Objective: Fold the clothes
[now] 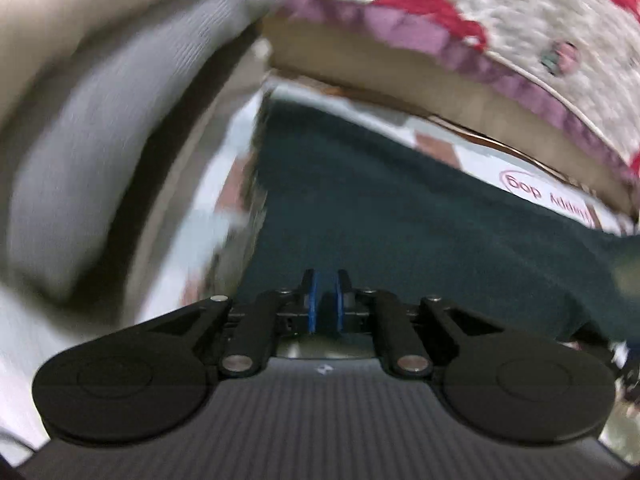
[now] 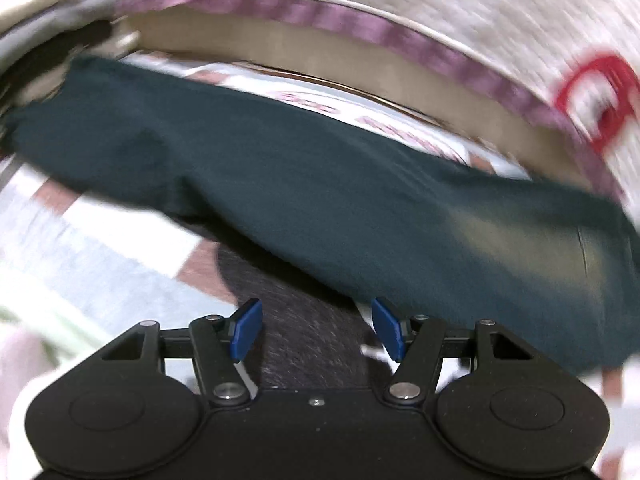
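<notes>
Lying flat ahead of both tongs is the dark teal garment (image 1: 400, 232), a soft, matte knit with a long straight edge and rounded folds; seen from the right wrist it (image 2: 320, 184) stretches across as a broad band just beyond the fingertips. The left tongs (image 1: 325, 280) are nearly shut, the flat blue pads (image 1: 314, 300) a narrow slit apart, with dark cloth showing in the gap; whether they pinch it I cannot tell. The right tongs (image 2: 318, 320) stand wide, the blue pads (image 2: 246, 328) splayed outward and holding nothing. Directly under the right tongs sits a patch of grey, flecked fabric (image 2: 296, 320), coarser in weave than the teal cloth, its far end tucked beneath the teal edge. Under the garment is a glossy sheet (image 2: 100, 248) printed in pale blue, white and brick-red blocks, with red lettering (image 1: 548, 196) past the garment's far edge. Beyond that runs a plain tan band (image 2: 320, 60), and above it a nubbly white cover (image 1: 520, 12) with a mauve border and red shapes. Off to the left of the left tongs bulges a smooth grey cushion (image 1: 100, 160), blurred.
</notes>
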A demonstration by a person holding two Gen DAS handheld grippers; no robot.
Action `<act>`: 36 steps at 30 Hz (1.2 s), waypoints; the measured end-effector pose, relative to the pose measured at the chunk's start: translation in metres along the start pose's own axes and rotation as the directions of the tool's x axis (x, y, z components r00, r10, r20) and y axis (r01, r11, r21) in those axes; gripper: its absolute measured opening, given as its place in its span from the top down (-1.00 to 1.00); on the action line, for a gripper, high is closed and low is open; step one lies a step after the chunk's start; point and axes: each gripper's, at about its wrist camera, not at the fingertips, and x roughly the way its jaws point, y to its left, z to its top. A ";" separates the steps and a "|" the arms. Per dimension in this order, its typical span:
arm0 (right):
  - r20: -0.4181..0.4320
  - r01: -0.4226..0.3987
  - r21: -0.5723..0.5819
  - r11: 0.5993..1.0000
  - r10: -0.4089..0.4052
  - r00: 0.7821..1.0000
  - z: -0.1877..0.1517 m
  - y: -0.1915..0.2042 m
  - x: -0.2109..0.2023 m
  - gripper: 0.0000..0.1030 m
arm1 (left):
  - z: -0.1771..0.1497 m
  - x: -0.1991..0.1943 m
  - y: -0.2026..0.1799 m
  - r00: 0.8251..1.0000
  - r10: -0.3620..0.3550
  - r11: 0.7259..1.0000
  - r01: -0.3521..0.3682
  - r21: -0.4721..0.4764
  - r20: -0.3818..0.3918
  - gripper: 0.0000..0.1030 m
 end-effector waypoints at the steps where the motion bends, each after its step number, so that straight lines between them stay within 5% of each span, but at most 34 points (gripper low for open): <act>1: 0.000 -0.002 0.060 0.998 0.002 1.000 -0.003 -0.004 0.001 -0.29 | -0.006 0.001 0.001 1.000 -0.009 0.999 0.009 -0.032 -0.002 0.78; 5: 0.000 -0.079 0.291 0.953 0.082 0.997 -0.013 -0.021 0.004 -0.30 | -0.021 0.003 -0.001 1.000 0.009 0.995 -0.008 -0.098 0.010 0.44; 8: 0.006 -0.099 0.358 0.928 0.104 0.995 -0.015 -0.026 0.004 -0.30 | -0.035 0.004 0.008 1.000 0.026 0.982 -0.023 -0.189 0.014 0.39; 11: 0.014 -0.108 0.377 0.920 0.111 0.994 -0.017 -0.027 0.005 -0.32 | -0.044 0.007 0.020 0.998 -0.043 0.951 0.056 -0.303 0.051 0.39; 15: 0.004 -0.092 0.360 0.929 0.097 0.995 -0.015 -0.022 0.008 -0.38 | -0.038 0.004 0.019 0.989 -0.068 0.949 0.106 -0.298 0.134 0.35; 18: 0.006 -0.088 0.338 0.937 0.091 0.996 -0.014 -0.020 0.008 -0.43 | -0.035 0.012 0.017 0.984 -0.115 0.949 0.149 -0.279 0.133 -0.03; 24: 0.012 -0.082 0.311 0.947 0.082 0.997 -0.015 -0.018 0.007 -0.46 | -0.030 0.026 0.008 0.989 -0.060 0.975 0.087 -0.205 0.137 -0.05; 25: 0.014 -0.082 0.307 0.948 0.082 0.997 -0.016 -0.017 0.007 -0.48 | -0.028 0.027 0.007 0.987 -0.055 0.977 0.085 -0.197 0.151 0.02; 27: 0.020 -0.091 0.302 0.949 0.089 0.996 -0.016 -0.017 0.007 -0.53 | -0.022 0.023 0.004 0.981 -0.036 0.988 0.063 -0.139 0.190 0.71; 28: 0.024 -0.096 0.299 0.949 0.093 0.995 -0.017 -0.017 0.007 -0.55 | -0.019 0.019 0.004 0.977 -0.039 0.992 0.063 -0.107 0.208 0.81; 32: 0.024 -0.103 0.287 0.952 0.101 0.995 -0.019 -0.017 0.006 -0.56 | -0.006 -0.015 0.021 0.952 -0.123 0.967 0.179 -0.184 0.280 0.84; 36: 0.033 -0.116 0.284 0.952 0.112 0.993 -0.021 -0.019 0.006 -0.55 | -0.015 -0.002 0.016 0.982 0.029 0.991 -0.003 -0.135 0.189 0.82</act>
